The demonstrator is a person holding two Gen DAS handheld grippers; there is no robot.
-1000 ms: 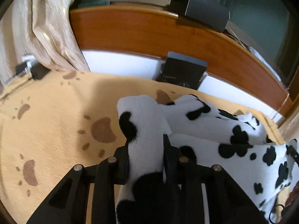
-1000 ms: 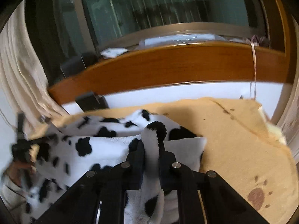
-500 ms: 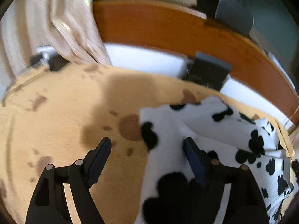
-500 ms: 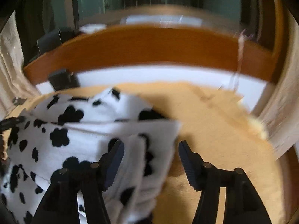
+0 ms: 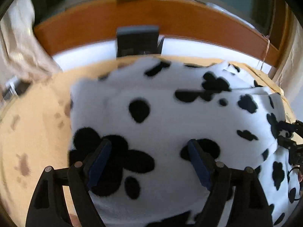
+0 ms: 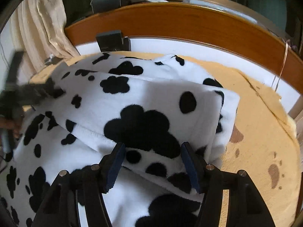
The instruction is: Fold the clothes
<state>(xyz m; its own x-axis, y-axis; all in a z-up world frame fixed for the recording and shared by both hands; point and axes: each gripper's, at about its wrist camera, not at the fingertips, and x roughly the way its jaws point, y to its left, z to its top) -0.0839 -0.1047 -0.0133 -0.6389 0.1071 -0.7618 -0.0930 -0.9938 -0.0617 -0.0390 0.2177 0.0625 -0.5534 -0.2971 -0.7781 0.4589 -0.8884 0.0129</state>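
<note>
A white fleece garment with black cow spots (image 5: 170,113) lies on the yellow paw-print bed cover (image 5: 37,132). In the right wrist view its upper layer (image 6: 151,109) is folded over the lower one, with the fold's corner at the right. My left gripper (image 5: 148,151) hovers open just above the fabric, nothing pinched between its blue pads (image 5: 98,160). My right gripper (image 6: 152,151) is open too, its pads (image 6: 189,166) on either side of the folded edge without pressing on it. Each gripper shows in the other's view: the right (image 5: 289,138) at the right edge, the left (image 6: 28,92) blurred at the left.
A curved wooden headboard (image 6: 189,24) closes the far side, with a white mattress strip below it. A dark box (image 5: 137,41) leans there and a grey box (image 6: 108,0) sits on the ledge. A cream curtain (image 6: 41,24) hangs at the left. A hand (image 6: 9,126) shows at the left edge.
Both grippers were shut on raised folds of the garment a second ago. They have opened and let go, and the fabric now lies flat and folded under them.
</note>
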